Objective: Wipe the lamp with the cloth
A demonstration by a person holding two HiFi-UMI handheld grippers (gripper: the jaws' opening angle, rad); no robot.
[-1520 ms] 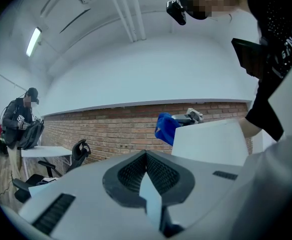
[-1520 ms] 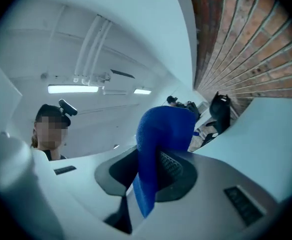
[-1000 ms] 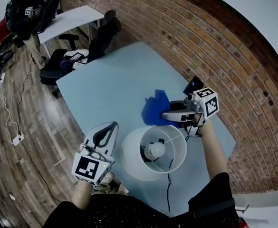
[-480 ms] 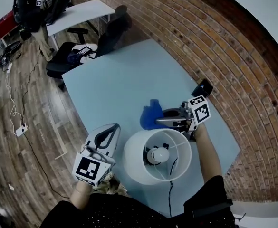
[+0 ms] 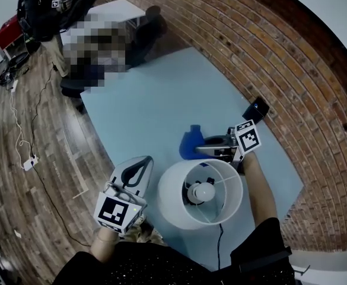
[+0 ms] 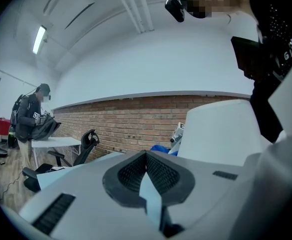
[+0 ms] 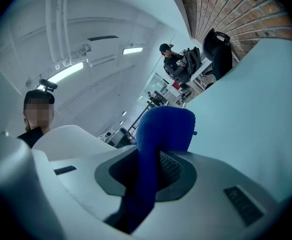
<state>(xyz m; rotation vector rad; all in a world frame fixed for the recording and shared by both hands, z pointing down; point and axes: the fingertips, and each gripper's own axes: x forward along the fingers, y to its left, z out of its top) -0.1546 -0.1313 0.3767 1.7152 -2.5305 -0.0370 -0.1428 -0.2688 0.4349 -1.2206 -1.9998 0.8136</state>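
Note:
A lamp with a white shade (image 5: 172, 203) stands at the near end of the light blue table (image 5: 143, 105), its bulb (image 5: 204, 192) showing from above. My right gripper (image 5: 200, 149) is shut on the blue cloth (image 5: 190, 142), just beyond the shade's far rim. In the right gripper view the cloth (image 7: 163, 129) bulges out past the jaws of the right gripper (image 7: 150, 170), with the shade (image 7: 71, 139) at left. My left gripper (image 5: 140, 168) is shut and holds nothing, left of the shade over the table's edge. The left gripper view shows the left gripper (image 6: 146, 156) with the shade (image 6: 220, 129) at right.
The lamp's black cord (image 5: 219, 242) runs toward me across the table. A small black object (image 5: 256, 108) lies by the brick wall (image 5: 268, 58). Beyond the table's far end stand an office chair (image 6: 88, 144), a white desk (image 6: 56, 143) and a person (image 5: 40, 8). Cables lie on the wooden floor (image 5: 19, 141).
My right gripper has drawn the cloth a little nearer the shade's rim, and the cloth looks more bunched. My left gripper has kept its place beside the shade.

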